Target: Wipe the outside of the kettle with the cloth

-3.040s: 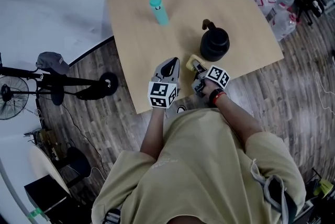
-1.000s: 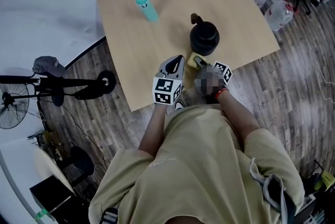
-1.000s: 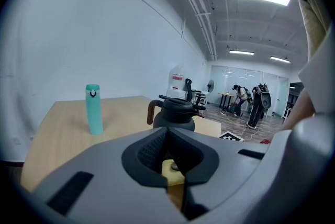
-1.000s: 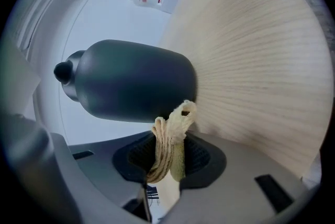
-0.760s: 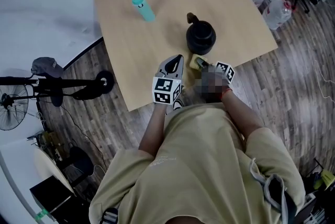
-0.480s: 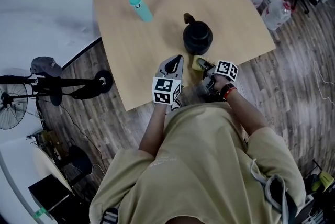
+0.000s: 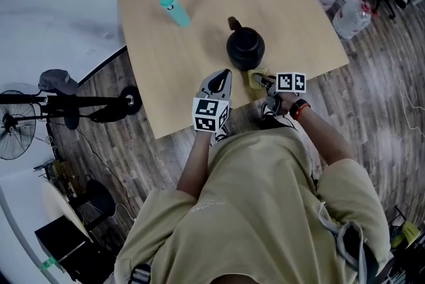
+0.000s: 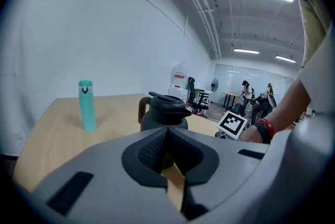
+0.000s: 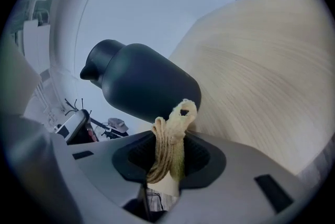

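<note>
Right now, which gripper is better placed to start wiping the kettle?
Right. The right gripper is shut on the cloth and points at the kettle, close beside it. The left gripper is shut and holds nothing, so it has nothing to wipe with.

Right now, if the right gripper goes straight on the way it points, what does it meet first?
The kettle. The right gripper points at its dark side, and the cloth pinched in its jaws sticks out ahead, so the cloth would probably touch first. Depth is hard to judge.
</note>
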A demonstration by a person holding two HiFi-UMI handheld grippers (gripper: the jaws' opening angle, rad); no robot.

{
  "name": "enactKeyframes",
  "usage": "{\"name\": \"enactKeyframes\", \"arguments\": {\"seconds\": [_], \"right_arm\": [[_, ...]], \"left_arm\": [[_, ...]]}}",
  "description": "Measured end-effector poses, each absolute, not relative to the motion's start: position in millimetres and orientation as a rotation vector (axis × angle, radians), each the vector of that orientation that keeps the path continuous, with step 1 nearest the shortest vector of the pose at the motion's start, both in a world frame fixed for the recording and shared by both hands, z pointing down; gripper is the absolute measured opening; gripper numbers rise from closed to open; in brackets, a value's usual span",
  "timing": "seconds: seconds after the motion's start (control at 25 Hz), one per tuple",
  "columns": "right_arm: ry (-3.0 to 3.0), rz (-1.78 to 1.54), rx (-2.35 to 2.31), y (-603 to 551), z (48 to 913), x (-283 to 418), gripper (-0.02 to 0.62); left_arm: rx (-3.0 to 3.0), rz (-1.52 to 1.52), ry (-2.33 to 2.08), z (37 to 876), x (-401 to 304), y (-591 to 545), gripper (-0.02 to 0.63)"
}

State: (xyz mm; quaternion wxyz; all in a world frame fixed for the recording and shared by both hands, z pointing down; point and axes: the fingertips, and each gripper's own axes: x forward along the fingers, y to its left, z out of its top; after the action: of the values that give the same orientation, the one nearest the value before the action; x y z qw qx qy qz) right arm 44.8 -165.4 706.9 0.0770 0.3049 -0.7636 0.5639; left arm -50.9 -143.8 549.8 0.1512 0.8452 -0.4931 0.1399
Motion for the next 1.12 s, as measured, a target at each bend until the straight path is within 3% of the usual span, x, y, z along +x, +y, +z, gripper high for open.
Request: {"name": "enactKeyframes", "arguments": {"seconds": [1.12], "right_arm": [[-2.256, 0.706, 0.303, -217.1, 703.7, 89.0, 0.127]], "left_arm": [[2.288, 0.356, -1.561, 563.8, 0.5, -170.0, 0.025]]}}
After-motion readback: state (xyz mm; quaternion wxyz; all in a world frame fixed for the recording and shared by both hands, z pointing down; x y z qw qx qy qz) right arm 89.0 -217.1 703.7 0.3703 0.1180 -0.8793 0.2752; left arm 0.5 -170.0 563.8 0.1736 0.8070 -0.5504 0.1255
